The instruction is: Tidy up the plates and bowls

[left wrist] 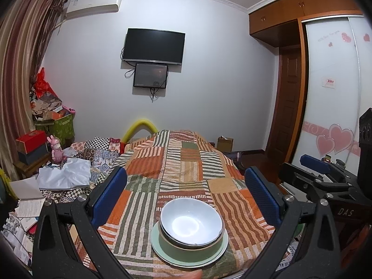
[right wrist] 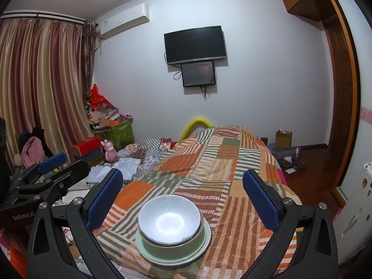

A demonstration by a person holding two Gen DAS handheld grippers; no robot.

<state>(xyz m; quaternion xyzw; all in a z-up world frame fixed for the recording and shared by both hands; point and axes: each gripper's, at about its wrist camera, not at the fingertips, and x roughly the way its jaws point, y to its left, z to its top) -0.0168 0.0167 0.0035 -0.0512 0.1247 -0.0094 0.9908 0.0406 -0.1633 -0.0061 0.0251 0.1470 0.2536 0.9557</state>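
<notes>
A white bowl (left wrist: 191,220) sits nested in a green bowl (left wrist: 189,250), which stands on a pale green plate (left wrist: 162,253) on the patchwork bedspread (left wrist: 183,162). My left gripper (left wrist: 186,193) is open and empty, held above and behind the stack, its blue pads wide apart. In the right wrist view the same white bowl (right wrist: 169,218), green bowl (right wrist: 174,246) and plate (right wrist: 148,257) lie below my right gripper (right wrist: 182,195), which is also open and empty. Each gripper shows at the edge of the other's view.
The bed's left side holds folded cloth and a white bag (left wrist: 65,174). A pink rabbit toy (left wrist: 57,150) and boxes (left wrist: 30,146) stand by the curtain. A wardrobe (left wrist: 334,93) is at the right; wooden floor (right wrist: 309,181) lies beside the bed.
</notes>
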